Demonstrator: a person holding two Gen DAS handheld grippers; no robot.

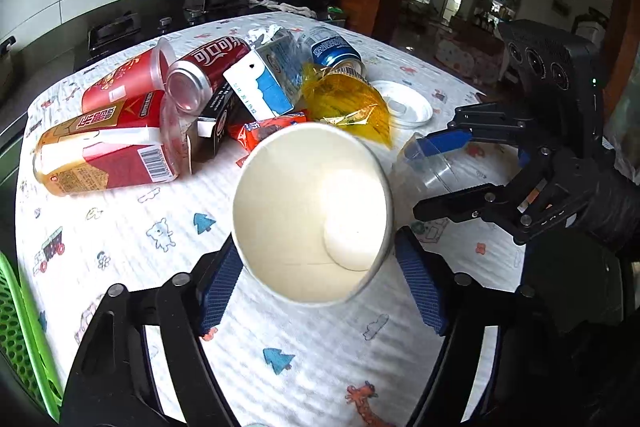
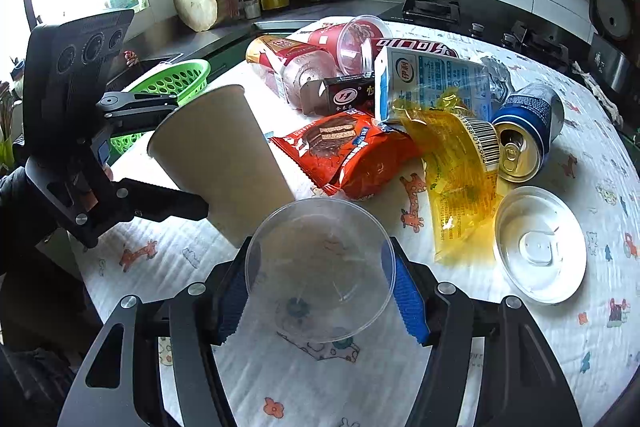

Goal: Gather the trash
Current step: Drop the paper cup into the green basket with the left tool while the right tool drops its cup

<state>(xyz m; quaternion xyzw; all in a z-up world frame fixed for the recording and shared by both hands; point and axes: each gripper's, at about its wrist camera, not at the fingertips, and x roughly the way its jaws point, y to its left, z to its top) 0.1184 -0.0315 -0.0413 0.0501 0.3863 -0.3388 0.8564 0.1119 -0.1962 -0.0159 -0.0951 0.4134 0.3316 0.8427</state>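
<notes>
My left gripper [image 1: 316, 291] has a paper cup [image 1: 312, 215] between its blue pads [image 1: 218, 291], with the cup's open mouth facing me. The pads sit right at the cup's sides, and the cup is tipped up off the cloth, so I am pinching it. My right gripper [image 2: 320, 291] is pinching a clear plastic cup [image 2: 320, 271]; its blue pads [image 2: 408, 301] press on both sides of the rim. The two cups are near each other above the table [image 1: 304, 359], which has a white cloth with little trees, bears and giraffes on it. Just past the clear cup lies a round clear lid [image 2: 540, 247], flat on the cloth. Next to it is a crinkly yellow wrapper [image 2: 460, 179] and an orange snack bag [image 2: 352, 155]. A bit farther sits the pile of trash: a blue can [image 2: 528, 131] on its side, a white and blue milk carton [image 2: 432, 83], a small black box [image 2: 348, 95], a red can [image 1: 208, 71], a red cup [image 1: 124, 79] and a bottle with a red label [image 1: 100, 159]. A green basket [image 2: 172, 87] sits at the table's left edge. Far back is the dark kitchen counter [image 2: 360, 7] with bottles and a pot.
</notes>
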